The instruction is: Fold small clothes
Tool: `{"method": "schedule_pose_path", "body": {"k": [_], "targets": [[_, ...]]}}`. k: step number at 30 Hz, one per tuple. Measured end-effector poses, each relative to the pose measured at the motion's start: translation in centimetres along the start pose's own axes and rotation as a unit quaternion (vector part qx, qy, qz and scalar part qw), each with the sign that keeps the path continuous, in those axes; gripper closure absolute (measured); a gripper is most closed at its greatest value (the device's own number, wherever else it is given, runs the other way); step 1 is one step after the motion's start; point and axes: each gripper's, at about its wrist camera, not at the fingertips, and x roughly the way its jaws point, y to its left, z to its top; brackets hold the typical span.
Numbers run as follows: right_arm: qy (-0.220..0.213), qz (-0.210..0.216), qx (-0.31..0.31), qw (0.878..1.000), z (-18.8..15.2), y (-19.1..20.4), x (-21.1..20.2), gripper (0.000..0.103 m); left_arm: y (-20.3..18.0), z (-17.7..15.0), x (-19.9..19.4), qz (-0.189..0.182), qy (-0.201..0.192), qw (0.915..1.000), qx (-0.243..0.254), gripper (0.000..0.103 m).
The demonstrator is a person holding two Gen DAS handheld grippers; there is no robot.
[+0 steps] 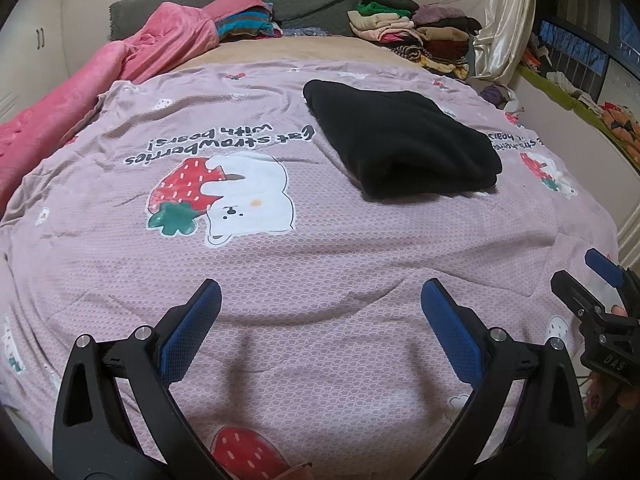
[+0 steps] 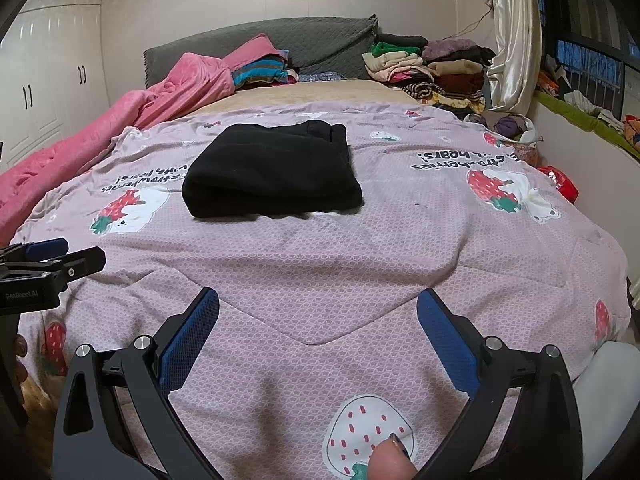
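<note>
Black garment (image 1: 400,140) lies folded on the bedspread (image 1: 320,260); both hand-held grippers, left (image 1: 320,332) and right (image 2: 318,336), gape empty nearer than it; next, probably fetch another piece.

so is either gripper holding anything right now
Nothing is held: left gripper and right gripper are both open, short of the folded black fleece garment.

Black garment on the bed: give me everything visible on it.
The black garment is folded into a thick, roughly rectangular bundle with layered edges showing at its near side. It looks like soft, matte knit or fleece. It lies flat on the pink strawberry-bear bedspread, touching nothing else. Both claws are open and well short of it.
</note>
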Motion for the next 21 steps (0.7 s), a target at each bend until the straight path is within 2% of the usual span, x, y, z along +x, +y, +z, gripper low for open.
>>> {"method": "schedule_pose_path", "body": {"k": [21], "targets": [[-0.003,0.001,-0.002,1.0,0.06,0.45,-0.47,0.004,-0.36,0.1,-0.42,0.003,-0.004,1.0,0.004,0.009]]}}
